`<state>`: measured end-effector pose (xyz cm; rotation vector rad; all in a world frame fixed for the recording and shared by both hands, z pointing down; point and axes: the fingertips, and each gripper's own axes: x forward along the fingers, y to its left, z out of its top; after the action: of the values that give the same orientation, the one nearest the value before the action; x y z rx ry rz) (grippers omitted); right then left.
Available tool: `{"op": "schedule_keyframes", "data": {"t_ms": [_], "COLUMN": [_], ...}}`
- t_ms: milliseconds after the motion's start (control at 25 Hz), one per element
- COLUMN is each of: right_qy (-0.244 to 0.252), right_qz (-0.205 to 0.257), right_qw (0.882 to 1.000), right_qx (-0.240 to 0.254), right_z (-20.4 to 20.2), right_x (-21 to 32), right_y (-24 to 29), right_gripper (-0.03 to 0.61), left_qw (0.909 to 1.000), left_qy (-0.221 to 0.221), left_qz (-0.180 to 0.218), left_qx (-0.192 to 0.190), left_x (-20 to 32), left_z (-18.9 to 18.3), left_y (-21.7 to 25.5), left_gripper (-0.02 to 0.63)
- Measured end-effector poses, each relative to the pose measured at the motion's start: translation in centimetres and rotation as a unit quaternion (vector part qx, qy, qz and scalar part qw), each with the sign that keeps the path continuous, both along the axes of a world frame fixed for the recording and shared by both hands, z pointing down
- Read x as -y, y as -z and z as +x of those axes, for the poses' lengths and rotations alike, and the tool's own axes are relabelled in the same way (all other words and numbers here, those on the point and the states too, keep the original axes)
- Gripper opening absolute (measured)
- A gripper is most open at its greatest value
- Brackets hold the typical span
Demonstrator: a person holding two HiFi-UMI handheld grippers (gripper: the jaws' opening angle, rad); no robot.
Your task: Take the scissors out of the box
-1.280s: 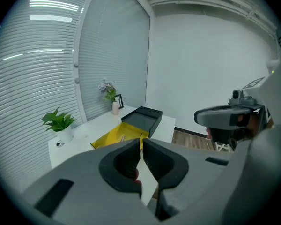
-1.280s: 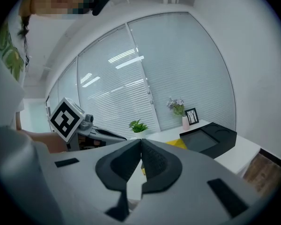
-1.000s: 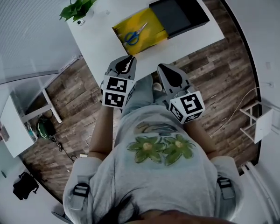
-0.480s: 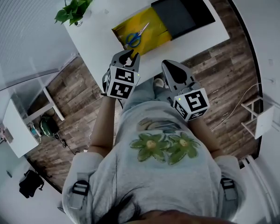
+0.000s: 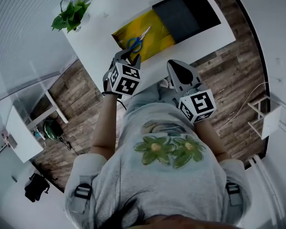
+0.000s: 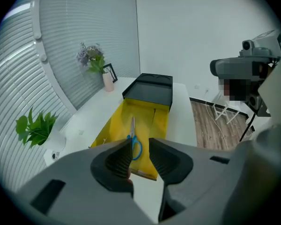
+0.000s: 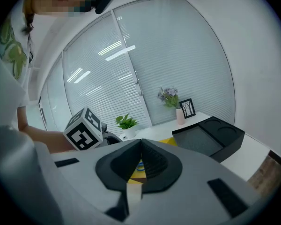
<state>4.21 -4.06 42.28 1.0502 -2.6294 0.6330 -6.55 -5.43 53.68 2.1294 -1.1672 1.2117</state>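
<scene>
Showing the approach to the box (image 5: 160,28), which lies open-topped on the white bench (image 5: 105,13) with a black tray (image 5: 183,12) abutting its far end.

**Left tongs** (image 5: 127,57): tilted steeply down over the bench's near edge, just short of the box. The jaws are opening and nothing is between them (in the left gripper view the blue handles show through the gap, but well beyond the pads). This aim and spread suggest the left side is preparing the pick.

**Right tongs** (image 5: 176,67): jaws together and empty, pointing only slightly down. They sit off to the side of the box, near the bench edge, and are probably held back to leave the way clear.

**Scissors** (image 5: 137,39): inside the box, flat on its yellow floor, toward the near end.
- The blue loop handles are nearest the left tongs.
- The bright metal blades are closed and point along the box toward the tray.
- The scissors touch no wall as far as the views show.
- Lying flat, they offer the handles or the pivot as the likeliest grip.

**Surroundings:** a potted plant (image 5: 69,13) stands at the bench's far left corner, well apart from the work
</scene>
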Motion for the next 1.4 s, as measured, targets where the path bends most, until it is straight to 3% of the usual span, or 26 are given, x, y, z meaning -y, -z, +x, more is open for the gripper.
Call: {"op": "schedule_keyframes", "data": {"t_ms": [920, 1400], "right_qy": [-0.002, -0.011], "right_qz": [-0.019, -0.029], "right_qw": [1.000, 1.000], "right_qx": [0.000, -0.003], "right_z": [-1.4, -1.7], "right_x": [4.5, 6.8], "right_y": [-1.4, -2.5], "right_gripper": [0.006, 0.006], "left_qw": [0.9944, 0.9883], "left_qy": [-0.033, -0.034], "left_qz": [-0.096, -0.148], "left_qx": [0.029, 0.013], "left_x": [3.4, 4.8], "left_z": [-0.8, -0.7], "left_y": [-5.1, -7.5], "left_gripper": [0.115, 0.117]}}
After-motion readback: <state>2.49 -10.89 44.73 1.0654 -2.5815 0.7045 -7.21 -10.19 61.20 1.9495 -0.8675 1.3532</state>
